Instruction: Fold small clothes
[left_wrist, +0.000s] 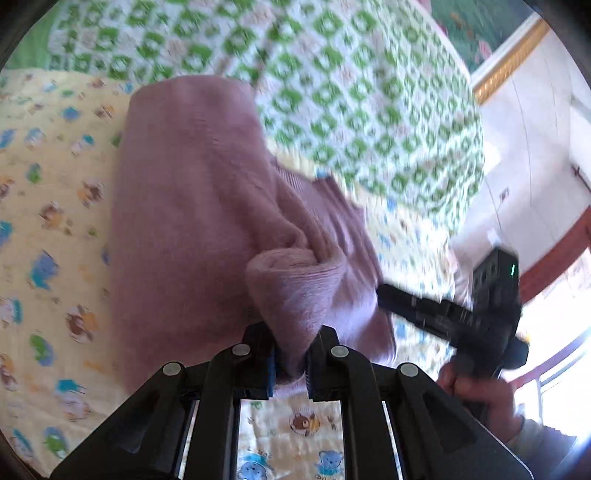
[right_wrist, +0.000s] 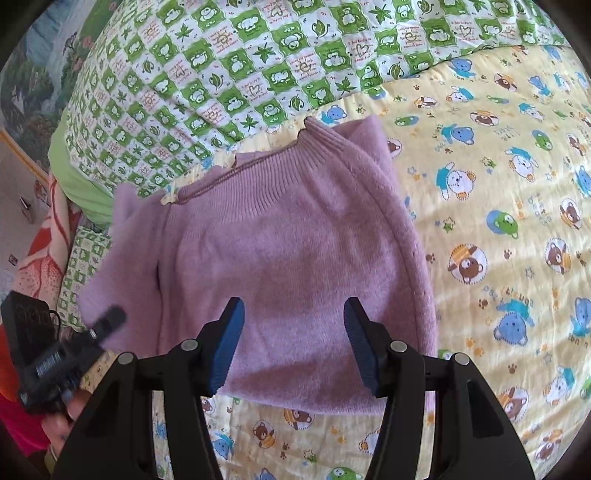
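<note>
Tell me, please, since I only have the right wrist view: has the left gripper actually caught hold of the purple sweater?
Observer: Yes. In the left wrist view the left gripper is shut on a bunched fold of the purple sweater, with fabric pinched between its blue pads.
Operator: Thank you. Is that fold lifted or lying flat?
Observer: It is rolled up and raised off the yellow bear-print sheet, which shows beneath the fingers.
Operator: And how does my right gripper look from that side?
Observer: The right gripper appears there at the right edge, blurred, held in a hand; your own view shows its jaws apart over the sweater, gripping nothing.
</note>
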